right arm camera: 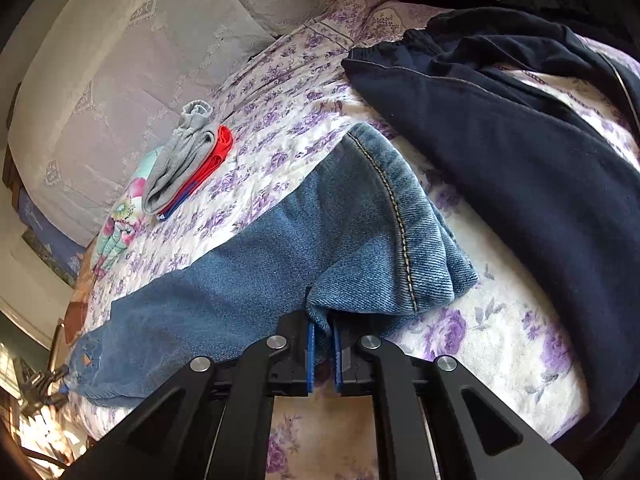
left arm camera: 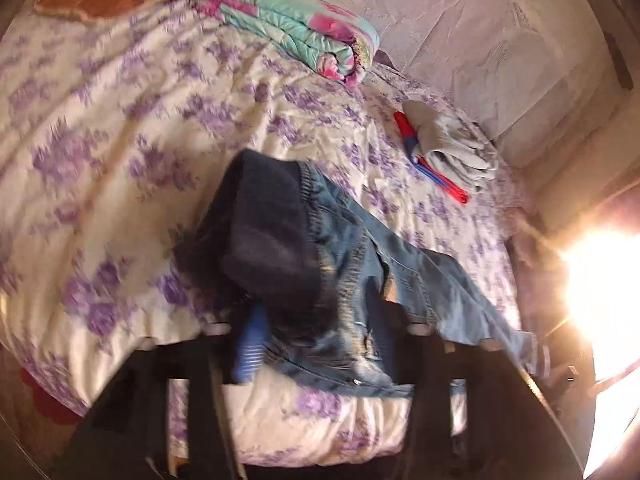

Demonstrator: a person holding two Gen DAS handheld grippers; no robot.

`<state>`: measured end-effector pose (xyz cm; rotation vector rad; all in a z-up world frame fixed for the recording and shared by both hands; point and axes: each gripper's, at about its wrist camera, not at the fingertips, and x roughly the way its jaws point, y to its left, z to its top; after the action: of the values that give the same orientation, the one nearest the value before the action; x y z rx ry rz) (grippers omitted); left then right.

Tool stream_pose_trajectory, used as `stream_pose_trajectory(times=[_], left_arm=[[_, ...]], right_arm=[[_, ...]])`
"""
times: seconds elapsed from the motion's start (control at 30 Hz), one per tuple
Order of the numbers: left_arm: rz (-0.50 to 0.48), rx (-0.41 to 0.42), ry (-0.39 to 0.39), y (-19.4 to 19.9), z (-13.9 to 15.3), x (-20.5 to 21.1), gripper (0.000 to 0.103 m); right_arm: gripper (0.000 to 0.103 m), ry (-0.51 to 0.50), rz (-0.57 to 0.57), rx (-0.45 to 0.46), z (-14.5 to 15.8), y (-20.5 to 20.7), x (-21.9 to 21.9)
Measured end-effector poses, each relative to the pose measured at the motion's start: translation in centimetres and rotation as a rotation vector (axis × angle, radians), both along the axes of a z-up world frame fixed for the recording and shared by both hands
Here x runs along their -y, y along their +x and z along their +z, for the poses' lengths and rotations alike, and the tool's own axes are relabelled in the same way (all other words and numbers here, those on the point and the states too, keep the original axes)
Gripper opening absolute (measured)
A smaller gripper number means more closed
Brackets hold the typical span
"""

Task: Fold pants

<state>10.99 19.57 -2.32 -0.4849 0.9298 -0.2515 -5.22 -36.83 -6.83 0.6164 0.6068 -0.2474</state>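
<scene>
Blue denim pants [left arm camera: 360,264] lie on a bed with a purple-flowered cover [left arm camera: 120,128], dark inner lining turned up at the waist. My left gripper [left arm camera: 316,344] sits at the waist end with wide-spread jaws; cloth drapes between its blue pads [left arm camera: 250,344], blurred. In the right wrist view the leg [right arm camera: 248,272] lies stretched left, its hem end folded over. My right gripper [right arm camera: 322,344] is shut on a pinch of the denim near the hem.
A dark navy garment [right arm camera: 520,152] lies right of the jeans. A folded grey and red-blue pile [left arm camera: 444,148] [right arm camera: 188,164] sits near the sofa back [right arm camera: 120,60]. A rolled teal quilt [left arm camera: 296,24] lies at the far side. The bed's edge is right below both grippers.
</scene>
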Motion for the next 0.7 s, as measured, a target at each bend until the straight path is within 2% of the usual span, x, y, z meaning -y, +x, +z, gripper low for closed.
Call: stream_pose_trajectory(times=[0.13, 0.2, 0.27, 0.33, 0.37, 0.43, 0.5, 0.6, 0.63, 0.7], left_arm=[[0.022, 0.026, 0.001, 0.6, 0.8, -0.8, 0.02], [0.022, 0.032, 0.008, 0.8, 1.2, -1.3, 0.02], [0.023, -0.002, 0.029, 1.0, 0.3, -1.7, 0.022], [0.009, -0.058, 0.06, 1.3, -2.1, -1.7, 0.025], [0.006, -0.063, 0.056, 1.3, -3.1, -1.9, 0.026], [0.003, -0.037, 0.028, 0.7, -3.2, -2.5, 0.03], [0.002, -0.021, 0.027, 0.4, -2.7, -2.9, 0.037], [0.015, -0.02, 0.079, 0.0, -2.3, -3.4, 0.058], [0.012, -0.018, 0.085, -0.4, -2.0, -3.7, 0.058], [0.017, -0.005, 0.098, -1.7, -0.6, -4.1, 0.057]], right_arm=[[0.008, 0.015, 0.026, 0.055, 1.2, -0.2, 0.1], [0.008, -0.013, 0.051, 0.09, 2.4, -0.5, -0.4], [0.009, -0.066, 0.043, 0.043, 2.6, -0.4, -0.6], [0.011, -0.032, 0.033, -0.049, 0.3, 0.2, 0.4], [0.011, 0.016, 0.038, -0.026, -0.5, 0.0, 1.0], [0.014, 0.012, 0.052, -0.014, -0.3, -0.2, 1.0], [0.025, 0.015, 0.064, -0.004, 0.1, -0.3, 1.0], [0.037, 0.056, 0.088, -0.001, 0.2, -0.3, 1.0], [0.039, 0.052, 0.088, -0.016, 0.5, -0.5, 0.9], [0.065, 0.043, 0.076, -0.059, 1.6, -1.3, 0.4]])
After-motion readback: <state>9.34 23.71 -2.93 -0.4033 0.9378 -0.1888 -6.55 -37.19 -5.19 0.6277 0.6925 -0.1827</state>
